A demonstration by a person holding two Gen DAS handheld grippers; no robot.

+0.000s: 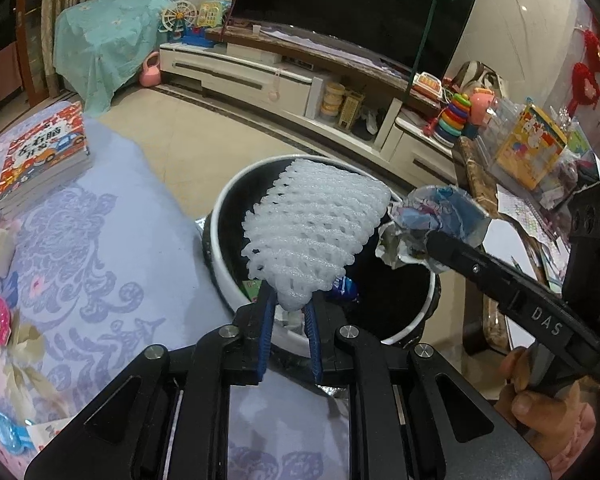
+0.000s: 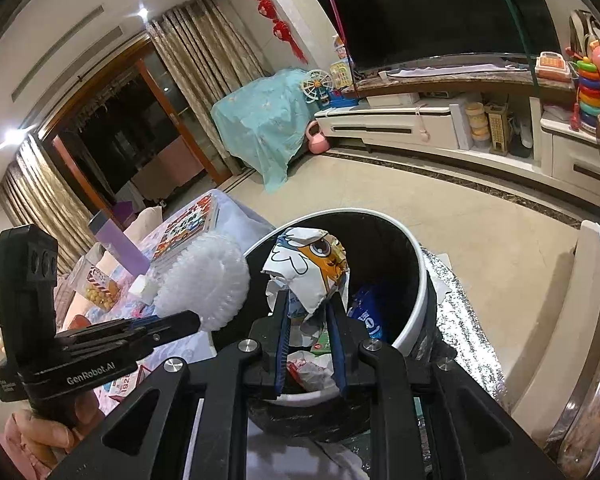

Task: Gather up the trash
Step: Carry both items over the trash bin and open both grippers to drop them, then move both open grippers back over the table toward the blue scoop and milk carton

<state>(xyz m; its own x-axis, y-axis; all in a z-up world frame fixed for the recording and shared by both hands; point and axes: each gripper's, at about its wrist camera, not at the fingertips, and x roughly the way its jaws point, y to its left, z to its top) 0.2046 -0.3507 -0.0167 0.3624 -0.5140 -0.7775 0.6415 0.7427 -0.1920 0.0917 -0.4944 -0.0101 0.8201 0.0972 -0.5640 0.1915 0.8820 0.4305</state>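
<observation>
1. The left gripper (image 1: 290,304) clamps a white foam net (image 1: 314,236) by its narrow end, so the wide part hangs over the bin (image 1: 220,236), ready to drop, I judge.
2. The right gripper (image 2: 310,312) pinches a crumpled wrapper (image 2: 308,268) above the same bin (image 2: 416,300), likely for the same reason.
3. The net is soft, springy lattice, fan-shaped; the wrapper is thin printed foil, creased.
4. The bin is round, white-rimmed, dark-lined, with trash already inside; it stands just beside the flowered tablecloth (image 1: 112,240).
</observation>
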